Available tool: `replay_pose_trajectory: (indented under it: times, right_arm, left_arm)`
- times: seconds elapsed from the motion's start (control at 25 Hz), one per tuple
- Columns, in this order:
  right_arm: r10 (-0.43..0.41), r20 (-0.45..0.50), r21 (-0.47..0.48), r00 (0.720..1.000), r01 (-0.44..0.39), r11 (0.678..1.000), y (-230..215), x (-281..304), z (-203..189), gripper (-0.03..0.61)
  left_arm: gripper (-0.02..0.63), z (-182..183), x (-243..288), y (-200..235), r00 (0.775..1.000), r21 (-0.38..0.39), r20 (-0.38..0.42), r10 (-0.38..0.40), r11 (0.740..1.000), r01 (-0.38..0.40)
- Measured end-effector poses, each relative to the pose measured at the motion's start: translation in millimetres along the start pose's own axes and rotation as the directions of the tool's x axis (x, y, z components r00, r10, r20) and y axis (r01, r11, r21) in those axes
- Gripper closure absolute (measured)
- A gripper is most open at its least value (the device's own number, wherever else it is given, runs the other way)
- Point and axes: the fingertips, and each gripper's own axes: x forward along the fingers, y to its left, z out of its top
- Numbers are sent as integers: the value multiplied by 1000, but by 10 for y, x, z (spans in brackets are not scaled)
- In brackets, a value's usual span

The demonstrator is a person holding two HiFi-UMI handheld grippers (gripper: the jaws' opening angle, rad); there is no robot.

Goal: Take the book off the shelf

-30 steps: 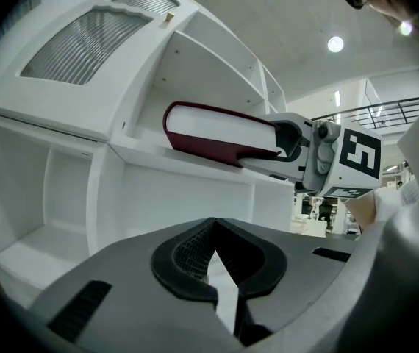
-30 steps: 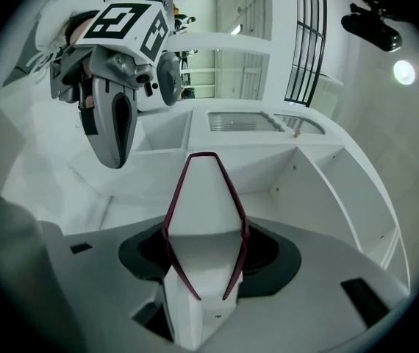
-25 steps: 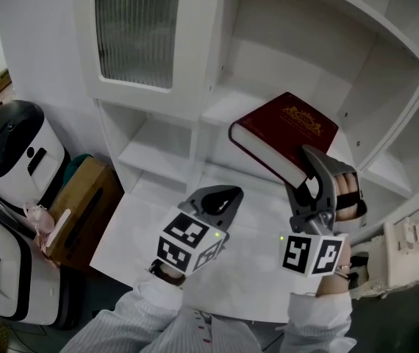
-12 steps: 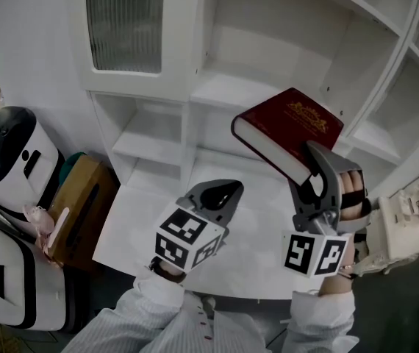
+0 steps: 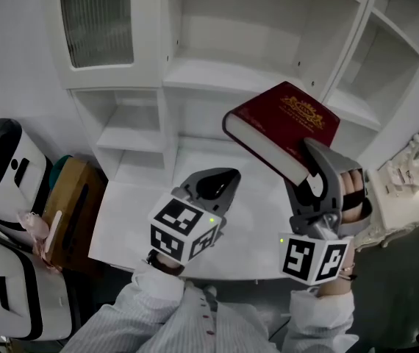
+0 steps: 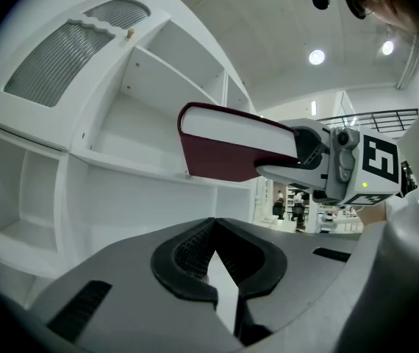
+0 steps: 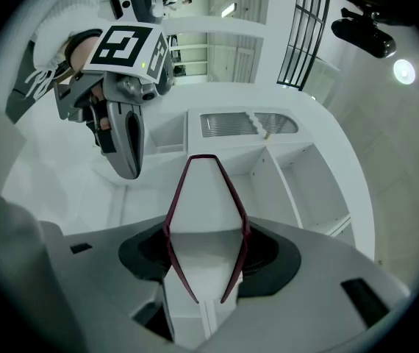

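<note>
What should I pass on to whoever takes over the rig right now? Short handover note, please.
Right gripper: shut on the red book, clamped at its lower corner.
Left gripper: shut, empty, low beside the book.
Book: in the air, tilted, in front of the white shelf unit and above the white tabletop; it looks clear of the shelf boards.
Done: the book is off the shelf.
Left: probably only to draw it away and set it down. The one-corner grip may let it sag, so move gently.
</note>
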Motion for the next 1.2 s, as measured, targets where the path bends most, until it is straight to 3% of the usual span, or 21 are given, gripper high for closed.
replay_pose_trajectory:
  times: [0.36,0.68,0.92,1.2]
  right_arm:
    - [35,-58,65,998,-31,997,120,-258,-206,353]
    - [93,-133,196,987,-66,978,380,-272,-554,353]
    - [153,-132,344,979,-99,934,669,-169,-672,352]
    - [238,-74,516,969,-167,840,999,-62,-670,353]
  left_arm:
    - [604,29,180,-193,999,0,6,-51,999,51]
    - [604,-104,387,-265,996,-18,-18,-93,996,92]
    - [604,-270,442,-141,995,-40,-50,-84,996,82]
    - [604,-483,385,25,994,-71,-93,-51,997,44]
